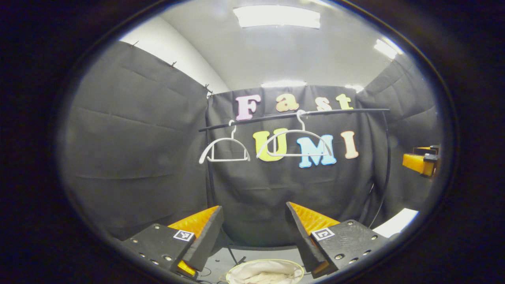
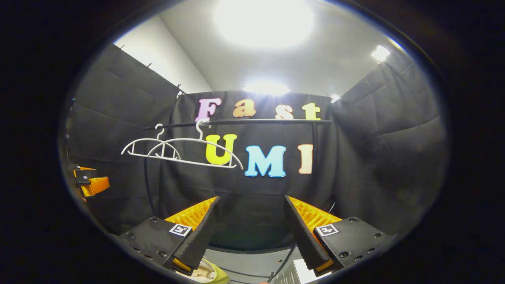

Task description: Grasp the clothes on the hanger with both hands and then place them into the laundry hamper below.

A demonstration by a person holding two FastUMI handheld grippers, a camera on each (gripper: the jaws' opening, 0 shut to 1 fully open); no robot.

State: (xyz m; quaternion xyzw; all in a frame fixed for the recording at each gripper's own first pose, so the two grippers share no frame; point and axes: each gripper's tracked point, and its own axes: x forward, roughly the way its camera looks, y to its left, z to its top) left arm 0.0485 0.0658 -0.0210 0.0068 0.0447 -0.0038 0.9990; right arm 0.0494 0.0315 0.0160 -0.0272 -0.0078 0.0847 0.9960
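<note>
Two white hangers (image 1: 225,152) (image 1: 294,144) hang bare on a black rail (image 1: 300,114) against the back wall. Below, between my fingers, a round laundry hamper (image 1: 300,270) holds pale cream cloth (image 1: 262,276). My left gripper (image 1: 253,205) is open with nothing between its fingers, well short of the rail. In the right gripper view, the same hangers (image 2: 152,150) (image 2: 197,152) hang from the rail (image 2: 236,122), and my right gripper (image 2: 251,197) is open and holds nothing. A yellow-green edge of the hamper (image 2: 217,276) with cream cloth (image 2: 201,273) lies under its left finger.
The rail's upright post (image 1: 386,157) curves down on the right. A white surface (image 1: 396,223) lies low at the right. Black cloth walls close in on all sides. The other gripper (image 1: 424,161) is at the far right, and at the far left (image 2: 88,181) in the right gripper view.
</note>
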